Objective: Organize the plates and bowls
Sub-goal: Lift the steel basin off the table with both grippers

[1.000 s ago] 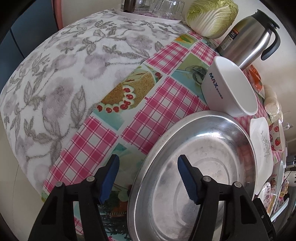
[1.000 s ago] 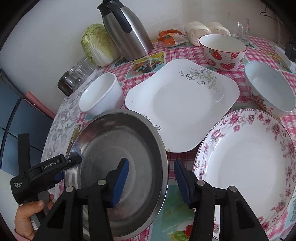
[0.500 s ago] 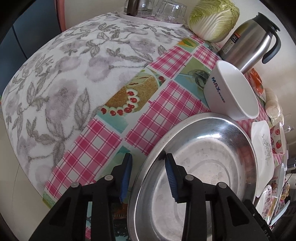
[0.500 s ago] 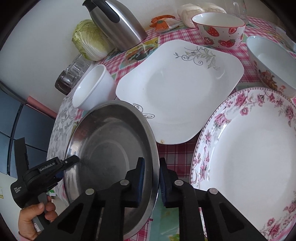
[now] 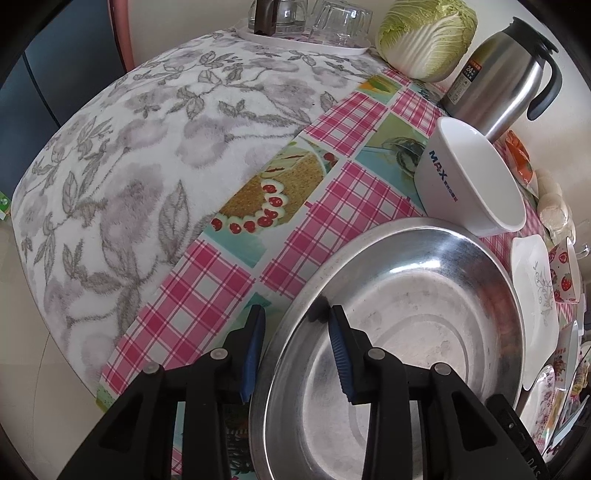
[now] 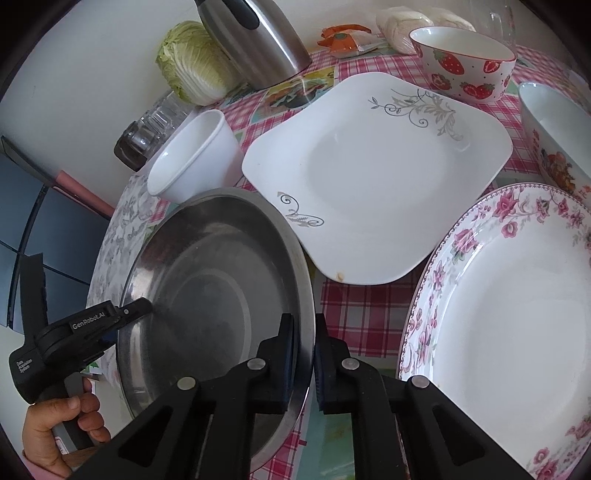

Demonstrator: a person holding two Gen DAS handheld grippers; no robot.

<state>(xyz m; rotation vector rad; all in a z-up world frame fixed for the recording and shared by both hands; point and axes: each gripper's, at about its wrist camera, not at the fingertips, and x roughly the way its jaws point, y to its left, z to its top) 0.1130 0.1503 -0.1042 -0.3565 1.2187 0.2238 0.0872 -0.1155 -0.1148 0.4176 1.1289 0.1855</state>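
A round steel plate (image 5: 406, 350) (image 6: 207, 288) lies on the checked tablecloth, its far edge against a square white plate (image 6: 369, 177). My left gripper (image 5: 296, 312) straddles its left rim, one pad outside and one on the inner wall, gripping it. On the plate's near right rim my right gripper (image 6: 304, 325) is shut. A white bowl marked MAX (image 5: 469, 177) (image 6: 192, 155) stands just behind the steel plate. At the right are a round rose-patterned plate (image 6: 517, 314), a strawberry bowl (image 6: 461, 62) and a flowered bowl (image 6: 554, 129).
A steel thermos jug (image 5: 498, 74), a cabbage (image 5: 428, 33) and a tray of glasses (image 5: 314, 22) line the back by the wall. A grey leaf-patterned cloth (image 5: 129, 147) covers the table's left part. A person's hand (image 6: 55, 424) holds the left gripper.
Both grippers closed from wide open: the left narrowed onto the steel plate's left rim, the right clamped the near right rim. Neither hand shifted much.
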